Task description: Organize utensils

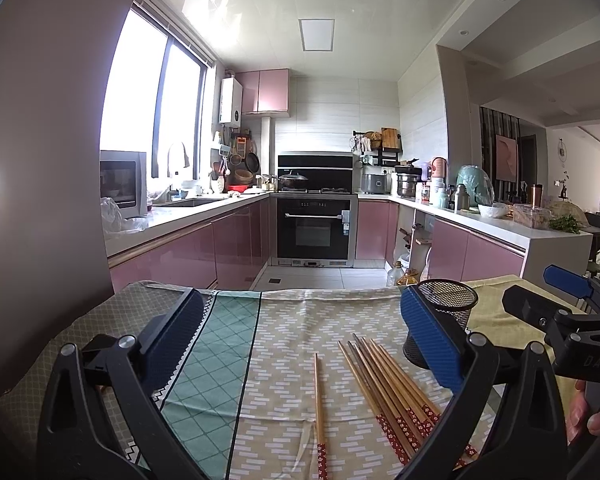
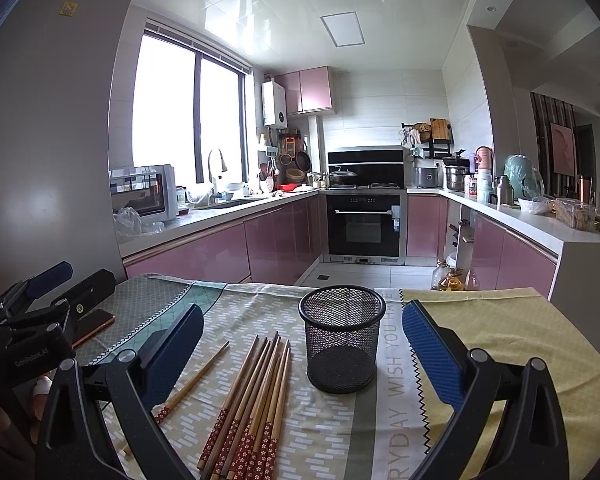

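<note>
The left tool [image 1: 300, 344] hangs above the tabletop [image 1: 284, 320] with its two blue-padded fingers spread wide and nothing between them. The right tool [image 2: 302, 348] is spread just as wide, also empty, and sits to the left tool's right, each showing at the edge of the other's view. A hand [image 1: 592, 412] grips the right tool's handle at the lower right of the left wrist view.

A patterned cloth [image 2: 332, 420] covers the tabletop, with beige, green and yellow panels and printed lettering along one strip. On it lies a bundle of chopsticks [image 2: 252, 400], wooden with red flowered ends, side by side and touching, their thin tips pointing away toward the kitchen. One single chopstick [image 2: 192, 384] lies apart from the bundle, to its left, angled a little. In the left wrist view that single chopstick [image 1: 320, 404] lies between the tool's fingers, with the bundle [image 1: 392, 392] nearer the right finger.

A black mesh cup [image 2: 342, 340] stands upright just to the right of the bundle, near but not touching it, and appears empty. From the left wrist view the cup [image 1: 448, 304] is partly hidden behind the right finger.

A phone [image 2: 94, 322] lies on the cloth's far left, beneath the left tool.
</note>
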The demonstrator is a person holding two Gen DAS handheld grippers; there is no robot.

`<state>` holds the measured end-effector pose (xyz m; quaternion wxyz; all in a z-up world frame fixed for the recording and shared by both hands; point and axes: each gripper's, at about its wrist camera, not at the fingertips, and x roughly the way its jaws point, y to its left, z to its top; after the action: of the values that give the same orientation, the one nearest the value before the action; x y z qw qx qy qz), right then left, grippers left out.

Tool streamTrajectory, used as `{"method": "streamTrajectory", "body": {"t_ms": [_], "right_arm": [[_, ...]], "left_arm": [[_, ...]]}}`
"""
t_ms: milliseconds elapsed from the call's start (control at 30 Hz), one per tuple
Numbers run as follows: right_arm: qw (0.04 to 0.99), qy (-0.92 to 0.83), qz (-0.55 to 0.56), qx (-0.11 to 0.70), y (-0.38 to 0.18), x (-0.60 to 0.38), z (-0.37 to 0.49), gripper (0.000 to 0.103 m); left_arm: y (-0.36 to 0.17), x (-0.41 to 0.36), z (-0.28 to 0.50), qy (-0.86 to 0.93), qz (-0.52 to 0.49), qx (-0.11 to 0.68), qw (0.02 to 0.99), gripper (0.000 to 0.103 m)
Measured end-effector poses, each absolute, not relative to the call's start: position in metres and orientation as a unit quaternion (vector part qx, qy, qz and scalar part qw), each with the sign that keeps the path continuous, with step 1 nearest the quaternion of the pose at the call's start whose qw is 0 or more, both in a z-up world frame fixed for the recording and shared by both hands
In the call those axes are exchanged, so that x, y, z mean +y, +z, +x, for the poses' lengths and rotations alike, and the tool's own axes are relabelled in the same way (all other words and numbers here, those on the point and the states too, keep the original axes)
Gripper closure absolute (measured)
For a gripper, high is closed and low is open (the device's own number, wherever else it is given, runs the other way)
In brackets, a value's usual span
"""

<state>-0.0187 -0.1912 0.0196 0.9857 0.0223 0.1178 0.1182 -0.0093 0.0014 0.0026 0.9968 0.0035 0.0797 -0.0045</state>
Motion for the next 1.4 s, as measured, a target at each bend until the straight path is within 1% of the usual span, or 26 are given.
{"method": "streamTrajectory", "body": {"t_ms": [1400], "right_arm": [[0.985, 0.123, 0.031, 0.119, 0.0182, -0.1954, -0.0216, 0.007]], "left_arm": [[0.0046, 0.0014, -0.0092, -0.005, 0.0, 0.08, 0.997, 0.006]]}}
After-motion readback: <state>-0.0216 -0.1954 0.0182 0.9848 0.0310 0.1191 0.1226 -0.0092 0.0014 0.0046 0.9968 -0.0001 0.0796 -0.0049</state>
